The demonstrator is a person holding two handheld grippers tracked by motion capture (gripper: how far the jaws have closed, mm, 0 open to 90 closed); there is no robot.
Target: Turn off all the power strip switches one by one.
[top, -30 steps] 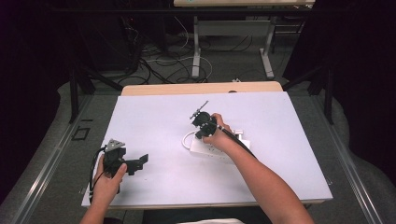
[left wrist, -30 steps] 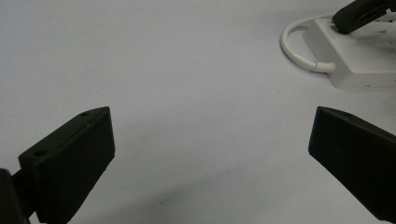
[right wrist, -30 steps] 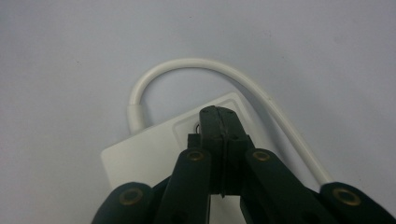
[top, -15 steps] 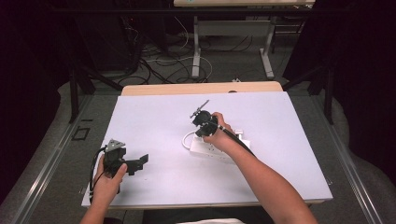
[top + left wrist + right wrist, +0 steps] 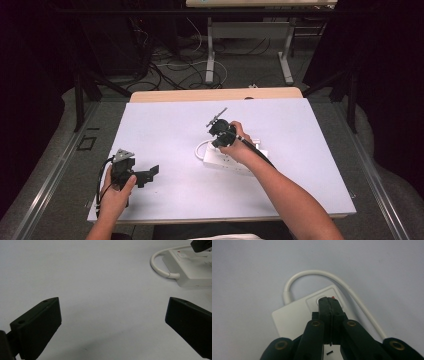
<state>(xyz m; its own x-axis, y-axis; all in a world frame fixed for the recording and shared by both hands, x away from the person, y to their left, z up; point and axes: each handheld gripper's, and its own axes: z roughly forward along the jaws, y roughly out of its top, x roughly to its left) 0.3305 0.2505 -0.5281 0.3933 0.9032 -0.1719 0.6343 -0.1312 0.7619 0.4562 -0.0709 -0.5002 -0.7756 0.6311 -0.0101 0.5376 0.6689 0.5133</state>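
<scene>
Right gripper (image 5: 329,301) had its jaws pressed together, nothing between them, tips down on the switch (image 5: 322,300) at the end of the white power strip (image 5: 294,318). A small red mark (image 5: 333,297) showed just beside the tips. Whether the switch was already pushed home I could not tell; contact looked made, so my reading was the press was at or near its end, with lifting clear left to do.

Power strip (image 5: 235,161) lay flat a little right of the table's middle, under the right hand (image 5: 239,146). Its white cord (image 5: 317,273) looped out from the switch end and curved back along the strip's side.

Left gripper (image 5: 151,172) sat near the front left corner, held low in the left hand (image 5: 116,192), jaws spread wide and holding nothing, well apart from the strip. It seemed to be idle.

Surface: a plain white table (image 5: 165,125), matte, bare apart from the strip. A pale wooden edge (image 5: 215,94) ran along its far side.

Room: dark. Grey floor beyond, a tangle of cables (image 5: 165,70) and the legs of another table (image 5: 210,50) farther back.
</scene>
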